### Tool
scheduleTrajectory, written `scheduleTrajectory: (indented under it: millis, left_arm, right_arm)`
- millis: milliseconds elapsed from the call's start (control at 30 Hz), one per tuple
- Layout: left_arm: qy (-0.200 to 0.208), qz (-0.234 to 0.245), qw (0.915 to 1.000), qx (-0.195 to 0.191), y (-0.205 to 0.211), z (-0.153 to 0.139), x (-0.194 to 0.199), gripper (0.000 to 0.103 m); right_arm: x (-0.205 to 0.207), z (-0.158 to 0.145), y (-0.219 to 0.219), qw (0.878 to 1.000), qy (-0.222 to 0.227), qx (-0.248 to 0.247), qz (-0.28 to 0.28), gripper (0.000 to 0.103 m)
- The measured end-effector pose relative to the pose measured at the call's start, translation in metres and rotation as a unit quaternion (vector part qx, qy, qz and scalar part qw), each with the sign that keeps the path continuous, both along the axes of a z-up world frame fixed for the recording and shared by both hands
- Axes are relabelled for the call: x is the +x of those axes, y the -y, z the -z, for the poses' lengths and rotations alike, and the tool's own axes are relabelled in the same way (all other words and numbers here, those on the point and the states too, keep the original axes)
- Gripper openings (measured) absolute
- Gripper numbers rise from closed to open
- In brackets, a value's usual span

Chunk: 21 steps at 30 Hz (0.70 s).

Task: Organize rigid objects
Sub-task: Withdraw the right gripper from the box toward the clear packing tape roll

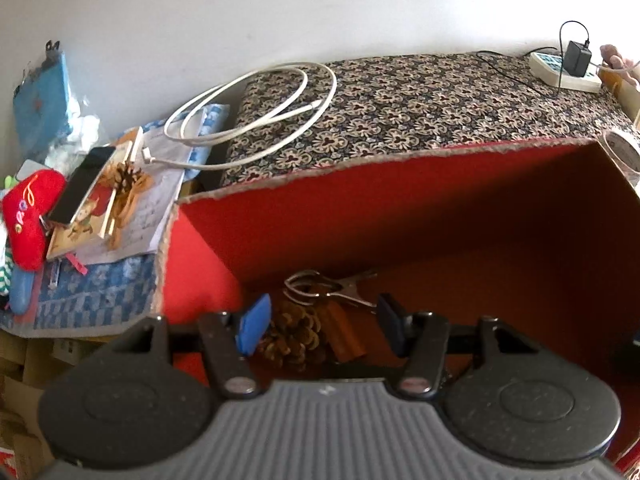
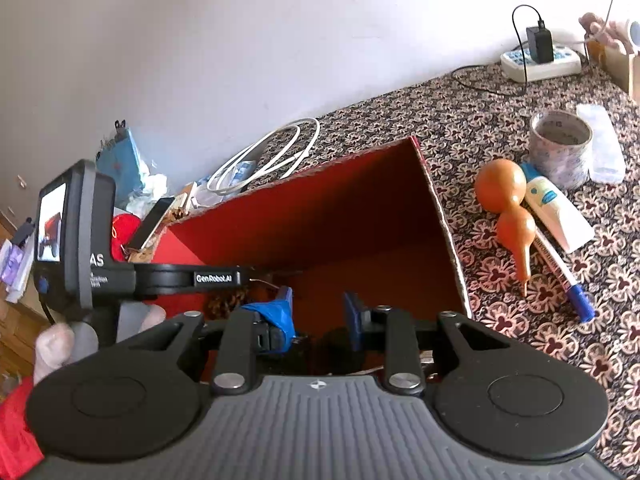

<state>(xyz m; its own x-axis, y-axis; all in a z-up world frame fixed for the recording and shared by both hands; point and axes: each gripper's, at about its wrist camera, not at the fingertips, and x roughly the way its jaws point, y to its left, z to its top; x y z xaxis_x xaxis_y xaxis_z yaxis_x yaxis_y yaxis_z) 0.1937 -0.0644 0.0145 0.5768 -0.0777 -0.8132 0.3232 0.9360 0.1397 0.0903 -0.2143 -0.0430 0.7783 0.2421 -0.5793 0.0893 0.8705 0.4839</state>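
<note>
A red cardboard box [image 1: 400, 216] stands open on the patterned table; it also shows in the right wrist view [image 2: 320, 216]. Inside lie a pine cone [image 1: 294, 334], an orange-brown block [image 1: 344, 334] and a metal clip [image 1: 328, 286]. My left gripper [image 1: 320, 324] is open and empty just above the pine cone, inside the box. My right gripper [image 2: 318, 316] is open and empty over the box's near side. On the table right of the box lie an orange gourd [image 2: 506, 204], a white tube [image 2: 554, 210], a blue-capped marker [image 2: 564, 276] and a tape roll [image 2: 560, 146].
A white cable [image 1: 256, 108] coils at the table's far left. Left of the box lies clutter: a phone [image 1: 82, 184], a book [image 1: 90, 216], a red plush [image 1: 28, 220]. A power strip [image 2: 540, 62] with a charger sits at the back right. The left gripper's body [image 2: 80, 236] is at left.
</note>
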Motion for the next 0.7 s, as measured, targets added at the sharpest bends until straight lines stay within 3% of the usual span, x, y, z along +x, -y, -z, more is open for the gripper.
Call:
scheduleTrajectory:
  millis: [300, 467, 700]
  left_arm:
    - [0.027, -0.012, 0.9996, 0.001, -0.001, -0.004, -0.007, 0.058]
    - [0.039, -0.028, 0.9988, 0.002, -0.002, -0.006, -0.009, 0.059]
    - [0.063, -0.065, 0.9958, 0.011, 0.010, -0.026, -0.034, 0.062]
  right_arm:
    - [-0.010, -0.001, -0.006, 0.999, 0.022, -0.019, -0.036, 0.008]
    - [-0.016, 0.000, 0.010, 0.998, 0.025, 0.029, -0.058, 0.011]
    - [-0.024, -0.005, 0.054, 0.994, 0.038, 0.038, -0.100, 0.011]
